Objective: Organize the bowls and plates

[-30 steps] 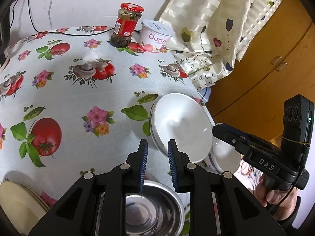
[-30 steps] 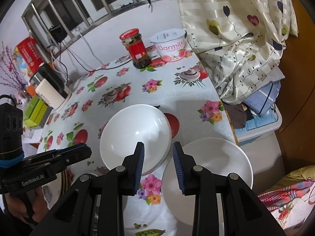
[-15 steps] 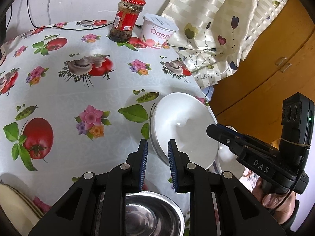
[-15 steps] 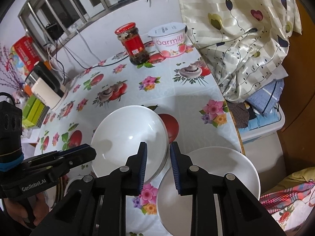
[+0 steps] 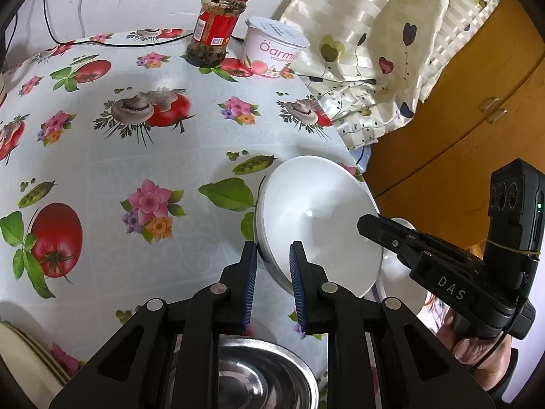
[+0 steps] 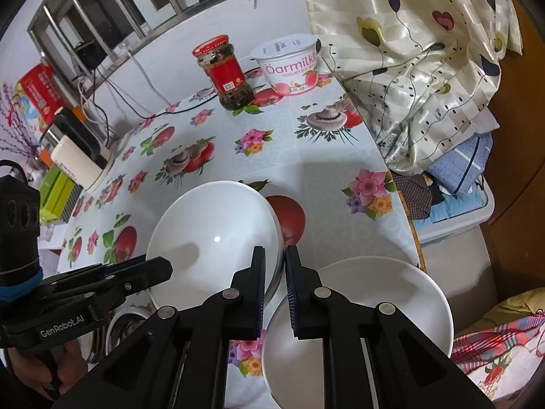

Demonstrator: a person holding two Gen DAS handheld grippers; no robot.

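A deep white bowl (image 5: pixel 316 218) (image 6: pixel 211 235) sits near the right edge of the flowered table (image 5: pixel 143 156). My left gripper (image 5: pixel 272 250) straddles its near-left rim; its jaws are closing, and a little slack still shows beside the rim. My right gripper (image 6: pixel 275 254) is shut on the opposite rim, and in the left wrist view its tip (image 5: pixel 366 225) reaches over that edge. A second white bowl (image 6: pixel 374 293) (image 5: pixel 405 272) lies just right of the first, beside the right fingers. A steel bowl (image 5: pixel 262 375) sits under my left gripper.
Cream plates (image 5: pixel 20 358) are stacked at the lower left. A red-lidded jar (image 5: pixel 214 34) and a yogurt tub (image 5: pixel 272 51) stand at the far edge. A curtain (image 6: pixel 408 51) hangs past the table's right edge, above folded cloth in a bin (image 6: pixel 456 184). Boxes and an appliance (image 6: pixel 78 156) crowd the far left.
My left gripper moved forward until the white bowl's rim came between its fingers. The right jaws narrowed and closed on the bowl's other rim.
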